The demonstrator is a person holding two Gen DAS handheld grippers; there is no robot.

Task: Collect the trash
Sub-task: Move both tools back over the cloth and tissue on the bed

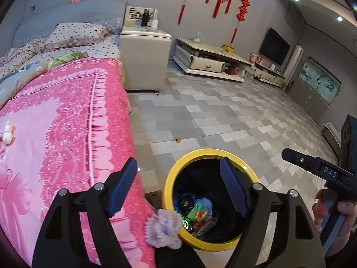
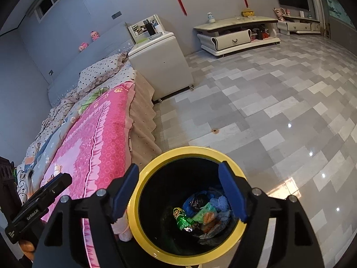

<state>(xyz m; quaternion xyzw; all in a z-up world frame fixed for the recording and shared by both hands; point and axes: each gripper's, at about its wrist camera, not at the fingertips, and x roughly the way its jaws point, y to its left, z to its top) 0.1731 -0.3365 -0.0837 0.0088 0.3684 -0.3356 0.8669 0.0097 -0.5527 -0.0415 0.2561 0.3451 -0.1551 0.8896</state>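
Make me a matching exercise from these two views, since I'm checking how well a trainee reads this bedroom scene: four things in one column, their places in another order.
Things:
1. trash bin
2. fluffy lilac ball
3. pink blanket
4. green wrapper

Places:
A. spread over the bed
B. at the bottom of the bin, among other trash
C. on the tiled floor beside the bed
D. by the bin's yellow rim, at the bed's edge

Pairs: 1-C, 2-D, 3-A, 4-B
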